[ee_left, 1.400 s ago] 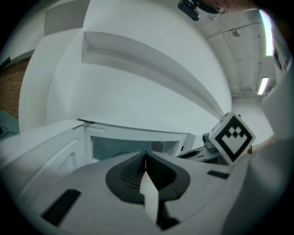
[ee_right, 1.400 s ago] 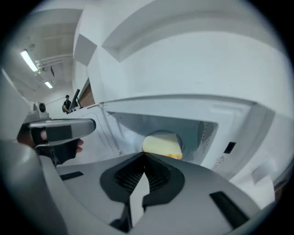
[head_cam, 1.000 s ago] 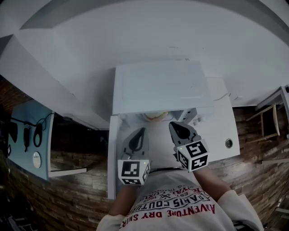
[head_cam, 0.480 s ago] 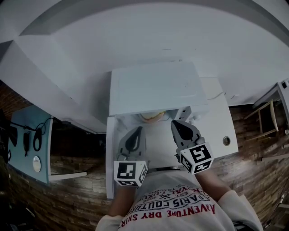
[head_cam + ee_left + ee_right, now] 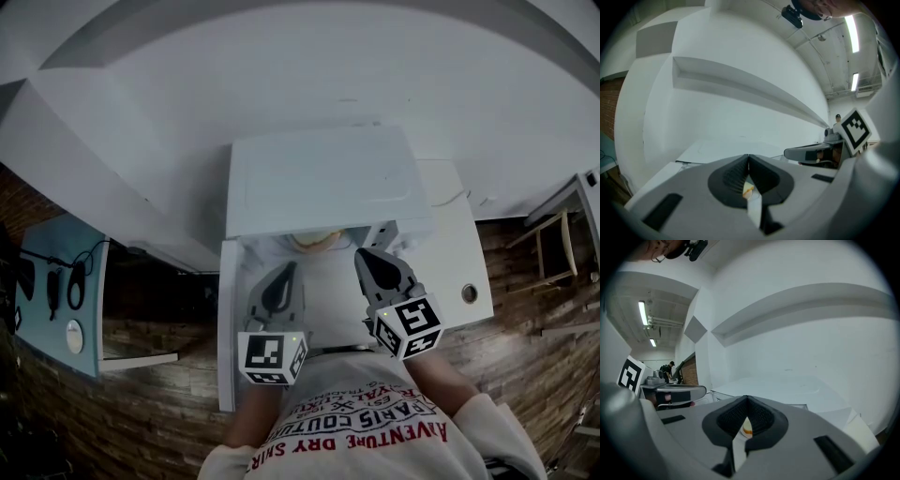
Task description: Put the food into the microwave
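Plainly, the left claw is shut with nothing in it, and the right claw is shut and empty too. Both point at the front of the microwave. Just beyond their tips the food, a pale yellowish thing, sits at the microwave's mouth under its top edge; how deep it lies I cannot tell. The door seems to stand open at the microwave's left side. My reading is that the food is in or nearly in, so the step is to settle it and close up. Nudge it with closed tips, level and slowly, until it clears the sill, then swing the door from its outer edge.
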Available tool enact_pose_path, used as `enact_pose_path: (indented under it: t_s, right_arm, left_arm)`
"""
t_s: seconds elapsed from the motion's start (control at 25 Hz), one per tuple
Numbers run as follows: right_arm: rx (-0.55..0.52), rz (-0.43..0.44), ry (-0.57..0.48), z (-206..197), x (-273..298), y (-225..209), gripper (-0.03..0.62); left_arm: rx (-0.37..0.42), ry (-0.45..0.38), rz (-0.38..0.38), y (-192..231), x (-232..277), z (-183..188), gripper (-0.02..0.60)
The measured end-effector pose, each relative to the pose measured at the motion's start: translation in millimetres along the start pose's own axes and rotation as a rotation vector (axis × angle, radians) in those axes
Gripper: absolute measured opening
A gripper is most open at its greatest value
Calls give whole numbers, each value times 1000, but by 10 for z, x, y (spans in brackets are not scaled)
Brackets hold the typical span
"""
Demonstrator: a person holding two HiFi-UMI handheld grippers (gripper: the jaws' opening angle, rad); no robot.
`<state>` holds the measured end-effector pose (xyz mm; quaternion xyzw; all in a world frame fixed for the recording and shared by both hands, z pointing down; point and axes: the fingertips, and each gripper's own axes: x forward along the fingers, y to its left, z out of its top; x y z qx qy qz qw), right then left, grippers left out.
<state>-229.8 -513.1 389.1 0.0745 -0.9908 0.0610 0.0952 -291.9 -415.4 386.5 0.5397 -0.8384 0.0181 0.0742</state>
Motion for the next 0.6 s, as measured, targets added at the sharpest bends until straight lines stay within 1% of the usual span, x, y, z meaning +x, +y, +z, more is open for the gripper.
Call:
enact_pose_path:
  t_s: [0.6]
  right_arm:
    - [47, 13, 33, -90, 113, -49, 12]
  left_arm:
    - [-11, 6, 7, 24, 72, -17, 6]
